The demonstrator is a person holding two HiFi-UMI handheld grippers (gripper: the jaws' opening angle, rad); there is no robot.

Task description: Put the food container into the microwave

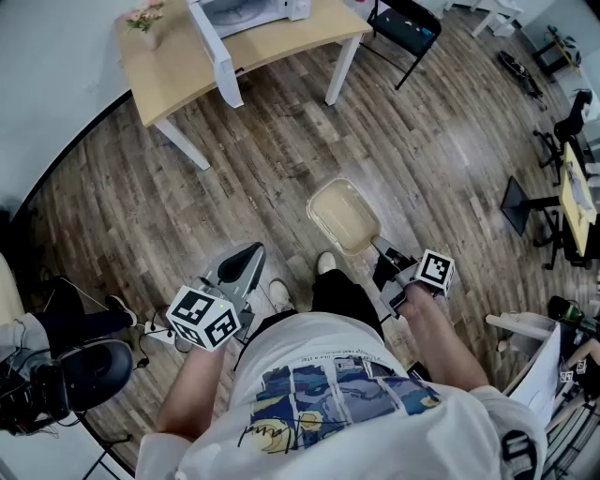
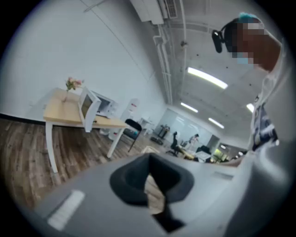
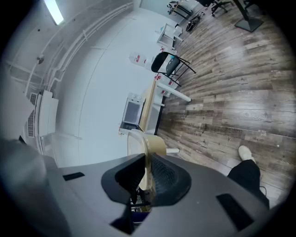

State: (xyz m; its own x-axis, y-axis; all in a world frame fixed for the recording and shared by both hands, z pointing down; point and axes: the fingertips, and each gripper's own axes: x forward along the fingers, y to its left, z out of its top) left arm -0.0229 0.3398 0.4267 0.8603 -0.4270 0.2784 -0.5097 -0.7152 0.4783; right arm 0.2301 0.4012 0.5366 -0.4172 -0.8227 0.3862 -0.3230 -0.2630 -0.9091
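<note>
The step in hand is the carry. The right gripper [image 3: 145,178] is clamped on the rim of the food container [image 1: 342,217], a pale, open, empty-looking tub held out over the wood floor [image 1: 281,159], just ahead of the person's feet at about 1 o'clock in the head view. The microwave [image 1: 246,13] stands on the table [image 1: 178,70] at roughly 11 to 12 o'clock, well apart from the container, with its door [image 1: 214,47] swung open towards the room.

The left gripper [image 1: 242,265] hangs at the person's side at about 8 o'clock, its jaws drawn together on nothing I can name (a pale sliver shows in the slit in its own view, and I cannot tell what it is).

By my reading, the next move calls for walking the tub up to the table, keeping it level, and steering it past the open door into the cavity.

As for writing, none can be read: the marker cubes carry only black-and-white squares, and the small lettering on the person's printed shirt [image 1: 323,394] is too fine to make out.
</note>
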